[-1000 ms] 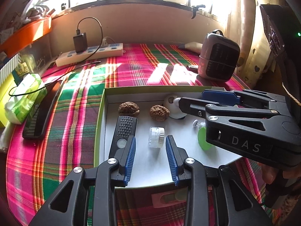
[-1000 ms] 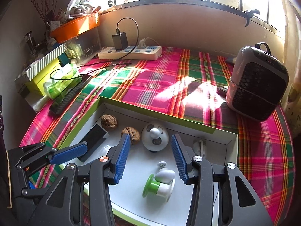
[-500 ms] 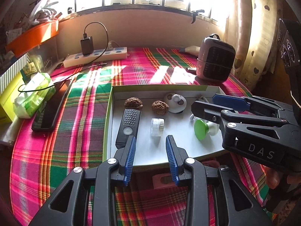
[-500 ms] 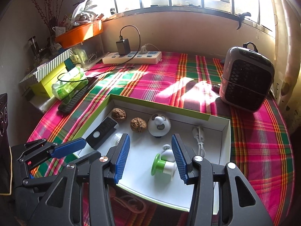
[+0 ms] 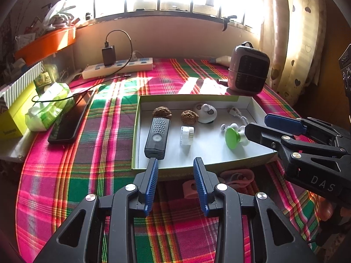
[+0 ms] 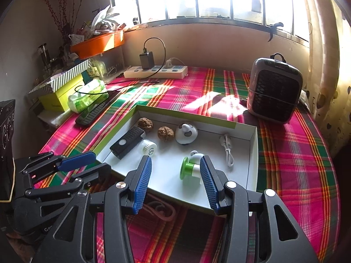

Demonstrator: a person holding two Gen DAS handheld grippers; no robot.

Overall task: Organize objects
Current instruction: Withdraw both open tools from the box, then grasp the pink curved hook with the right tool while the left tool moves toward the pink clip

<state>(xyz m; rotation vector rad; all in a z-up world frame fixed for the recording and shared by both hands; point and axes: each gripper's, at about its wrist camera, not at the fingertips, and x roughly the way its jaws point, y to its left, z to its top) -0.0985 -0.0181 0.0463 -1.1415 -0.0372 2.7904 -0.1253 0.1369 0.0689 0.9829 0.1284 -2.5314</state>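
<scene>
Left wrist | tongs (image 5: pixel 176 167) open, empty | over box (image 5: pixel 197 169) near rim

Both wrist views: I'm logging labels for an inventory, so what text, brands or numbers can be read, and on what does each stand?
"DAS": raised letters on the right gripper body, in the left wrist view.
Yellow box: dark print on its side, too blurred to read.
Small white jar: green mark on its lid, too small to read.
Green tissue pack: printing unreadable.
Left gripper: lettering low on its body, cut off in shadow.
</scene>
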